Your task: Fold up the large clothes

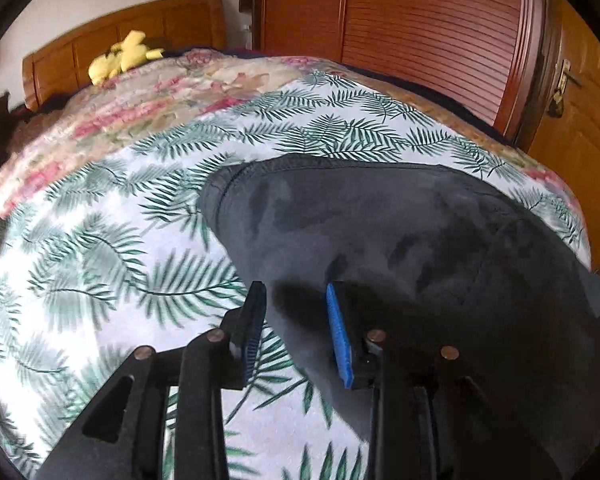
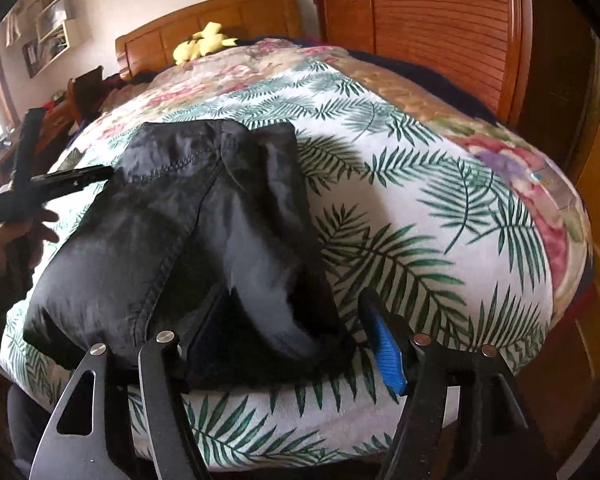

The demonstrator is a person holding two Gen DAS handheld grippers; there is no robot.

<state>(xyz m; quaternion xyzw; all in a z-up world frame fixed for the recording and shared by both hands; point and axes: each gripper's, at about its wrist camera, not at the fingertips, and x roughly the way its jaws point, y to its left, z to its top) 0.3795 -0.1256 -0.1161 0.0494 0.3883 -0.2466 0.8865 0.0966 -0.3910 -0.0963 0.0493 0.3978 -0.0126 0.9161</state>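
Left gripper (image 1: 296, 300): jaws apart by a moderate gap, nothing clamped between them. It hangs over the near left edge of the dark garment; dark cloth shows in the gap between the fingers, but whether the pads (image 1: 340, 336) touch it cannot be told. In the right wrist view this tool (image 2: 60, 180) sits at the garment's left side, with the person's hand (image 2: 24, 232) on its handle.

Right gripper (image 2: 296, 332): jaws spread wide. The near right corner of the garment lies between the fingers. The left finger (image 2: 208, 336) lies against the cloth; the blue-padded right finger (image 2: 386, 348) stands clear of it, over the sheet. No grip on the cloth.

Dark garment (image 2: 180, 232): black or charcoal, folded into a long bundle with a stitched seam running down it. It lies on the sheet near the foot of the bed, reaching away from the cameras. In the left wrist view it (image 1: 400, 232) fills the right half of the frame.

Sheet (image 1: 112, 248): white with green palm leaves, spread under the garment.

Floral blanket (image 1: 160, 92): pink and beige, beyond the sheet towards the headboard.

Yellow soft toy (image 1: 122, 60): resting near the wooden headboard (image 1: 140, 28).

Wardrobe (image 1: 400, 40): reddish wood with slatted doors, beside the bed on the right.
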